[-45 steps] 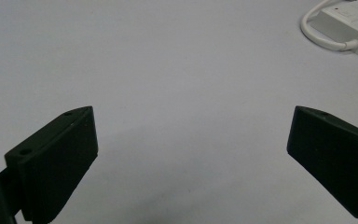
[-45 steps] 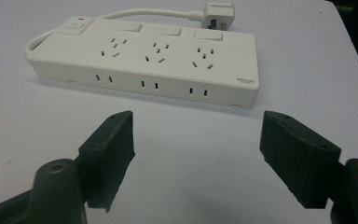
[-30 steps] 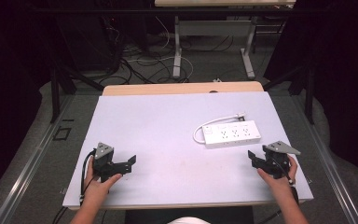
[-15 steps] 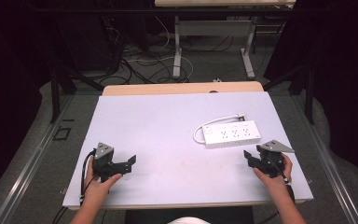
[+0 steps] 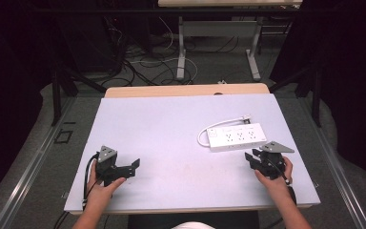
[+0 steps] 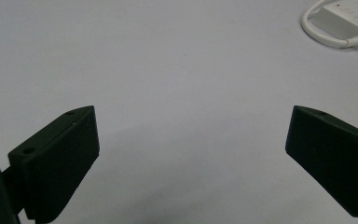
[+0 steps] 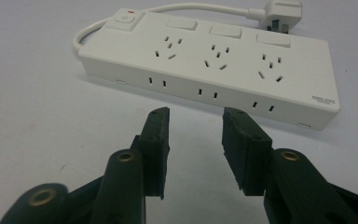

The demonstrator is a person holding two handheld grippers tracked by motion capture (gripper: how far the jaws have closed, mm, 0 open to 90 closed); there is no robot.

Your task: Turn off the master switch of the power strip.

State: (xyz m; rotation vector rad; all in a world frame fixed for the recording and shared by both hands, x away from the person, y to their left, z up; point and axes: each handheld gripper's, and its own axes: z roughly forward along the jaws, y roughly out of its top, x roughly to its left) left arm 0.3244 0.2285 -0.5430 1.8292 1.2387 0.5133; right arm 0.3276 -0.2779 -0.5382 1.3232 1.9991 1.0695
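Lower right of the high view: the right gripper (image 5: 256, 159) is held low over the table (image 5: 171, 129), jaws aimed at the one white power strip (image 5: 237, 137) just above it, not touching; its jaws have just been closing, a narrow gap left, nothing between them. Lower left: the left gripper (image 5: 132, 167) points right, jaws wide apart, empty. The strip has three socket groups and one coiled cord (image 7: 177, 9).

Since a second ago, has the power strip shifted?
No. The power strip lies at the same spot relative to the table's far edge.
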